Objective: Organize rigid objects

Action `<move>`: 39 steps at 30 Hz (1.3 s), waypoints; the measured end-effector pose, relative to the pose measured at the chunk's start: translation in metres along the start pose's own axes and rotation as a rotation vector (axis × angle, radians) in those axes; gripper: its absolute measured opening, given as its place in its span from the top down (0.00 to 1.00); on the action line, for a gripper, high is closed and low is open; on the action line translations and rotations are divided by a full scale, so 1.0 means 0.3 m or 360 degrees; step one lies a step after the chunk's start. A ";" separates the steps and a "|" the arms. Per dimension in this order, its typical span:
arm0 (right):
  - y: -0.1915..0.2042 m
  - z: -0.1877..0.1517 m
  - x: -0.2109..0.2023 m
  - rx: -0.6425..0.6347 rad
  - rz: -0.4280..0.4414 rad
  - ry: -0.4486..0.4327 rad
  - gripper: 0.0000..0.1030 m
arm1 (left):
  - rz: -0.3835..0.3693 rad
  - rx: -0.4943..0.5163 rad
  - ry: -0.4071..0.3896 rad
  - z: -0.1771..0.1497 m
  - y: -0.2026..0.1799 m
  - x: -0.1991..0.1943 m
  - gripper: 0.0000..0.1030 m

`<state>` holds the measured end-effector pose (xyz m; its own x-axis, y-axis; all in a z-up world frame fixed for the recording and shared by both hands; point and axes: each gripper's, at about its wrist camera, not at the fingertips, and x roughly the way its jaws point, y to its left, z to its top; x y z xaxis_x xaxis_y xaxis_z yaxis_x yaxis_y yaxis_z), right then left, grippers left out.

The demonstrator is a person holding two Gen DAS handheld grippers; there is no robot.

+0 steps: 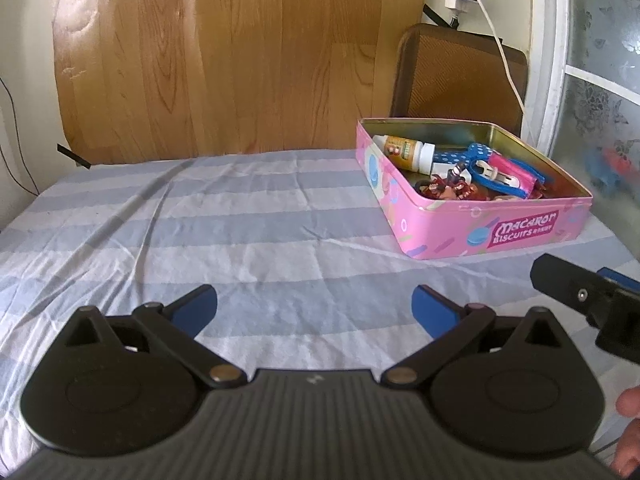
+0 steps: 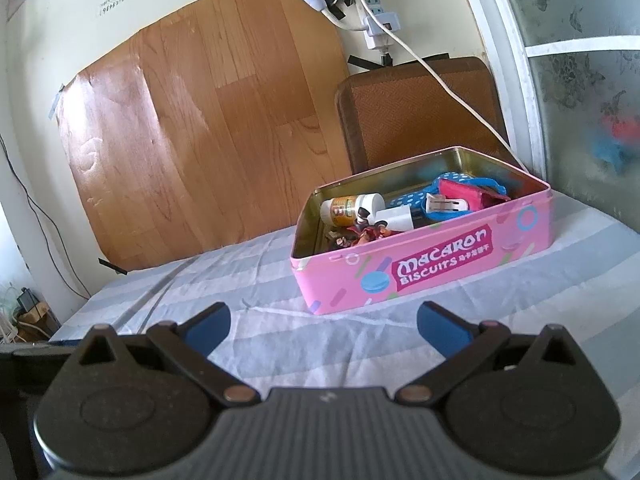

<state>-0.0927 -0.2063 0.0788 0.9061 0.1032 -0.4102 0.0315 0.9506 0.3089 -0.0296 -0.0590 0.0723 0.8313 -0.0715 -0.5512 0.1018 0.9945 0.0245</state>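
Observation:
A pink "Macaron Biscuits" tin [image 1: 520, 236] [image 2: 440, 272] stands open on the striped cloth at the right. Inside lie a small white-capped bottle [image 1: 408, 152] [image 2: 352, 208], a blue dotted item [image 1: 476, 152] [image 2: 416, 196], a pink case [image 1: 512, 168] [image 2: 460, 192], a white-and-blue clip [image 1: 496, 176] [image 2: 444, 204] and dark red figurines [image 1: 448, 188] [image 2: 368, 234]. My left gripper [image 1: 316, 306] is open over bare cloth, left of and nearer than the tin. My right gripper [image 2: 324, 326] is open just in front of the tin, empty; its body [image 1: 580, 292] shows at the right edge of the left wrist view.
The blue-and-white striped cloth [image 1: 200, 220] covers the table and is wrinkled. A wood-pattern panel [image 1: 224, 52] stands against the wall behind. A brown chair back [image 1: 460, 76] and a white cable [image 2: 440, 76] sit behind the tin. A frosted glass door [image 1: 600, 80] is at the right.

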 end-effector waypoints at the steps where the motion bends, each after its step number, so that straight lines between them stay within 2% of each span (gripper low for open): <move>1: 0.000 0.000 -0.003 -0.0001 -0.0002 -0.0003 0.00 | -0.0002 -0.0006 0.0001 0.002 0.002 -0.001 0.00; 19: -0.026 -0.009 -0.020 0.0026 -0.0011 -0.0002 0.00 | -0.0084 -0.0057 0.0100 -0.007 -0.021 0.013 0.00; 39: -0.048 -0.019 -0.023 0.0006 0.0024 0.0046 0.00 | -0.0079 -0.0023 0.0130 -0.030 -0.050 0.019 0.00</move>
<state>-0.1018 -0.2188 0.0722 0.8940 0.1262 -0.4298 0.0195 0.9477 0.3187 -0.0312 -0.0736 0.0614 0.7780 -0.1147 -0.6177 0.1334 0.9909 -0.0160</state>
